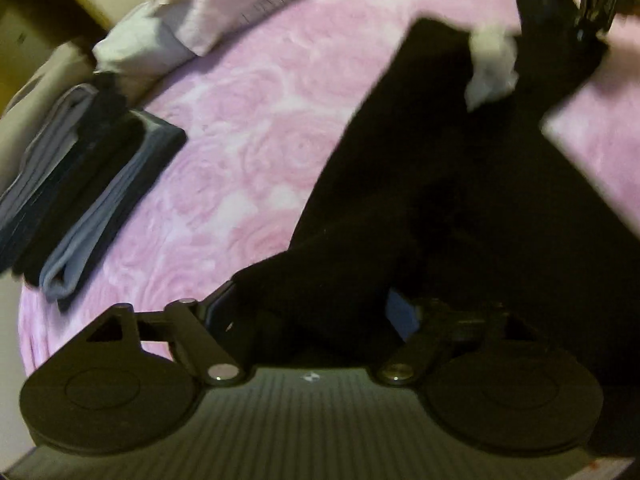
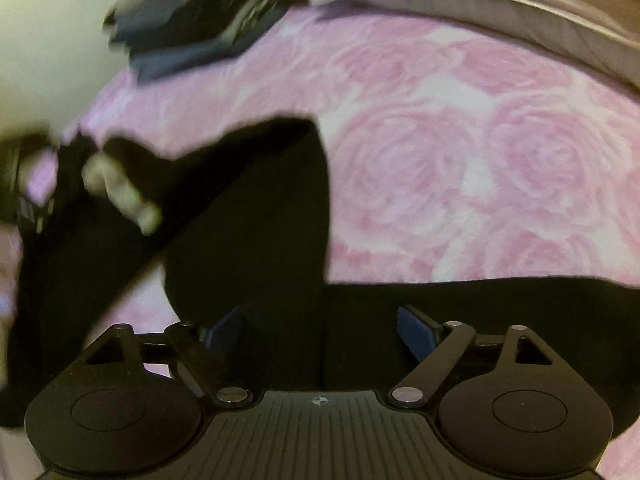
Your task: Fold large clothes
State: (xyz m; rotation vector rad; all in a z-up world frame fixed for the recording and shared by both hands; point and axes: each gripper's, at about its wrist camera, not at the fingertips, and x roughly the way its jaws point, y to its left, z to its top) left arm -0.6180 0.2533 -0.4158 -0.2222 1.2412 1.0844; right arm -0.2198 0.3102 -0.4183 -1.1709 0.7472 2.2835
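the bed (image 1: pixel 256 128) fills both views, covered by a pink blanket with a big rose pattern, and that is what everything lies on. spread over it is the black garment (image 1: pixel 440 200), the largest loose thing here, lying dark across the blanket with one long part stretching away toward the far end and a broad flat part running along the near edge in the right wrist view. a pale tag or lining patch (image 1: pixel 490 66) shows on the black cloth near its far end, blurred. to the far left of the left wrist view sits a stack of folded clothes (image 1: pixel 80 200), grey and dark layers, well apart from the black garment. pale bedding (image 1: pixel 192 4) is bunched along the top edge of the bed.

now the left gripper (image 1: pixel 316 312): its fingers stand partly apart with a bunch of the black garment between them; whether the pads actually press on it i cannot tell. the right gripper (image 2: pixel 320 330) has its blue-padded fingers spread wide, right over the black cloth, which runs between them but is not pinched.
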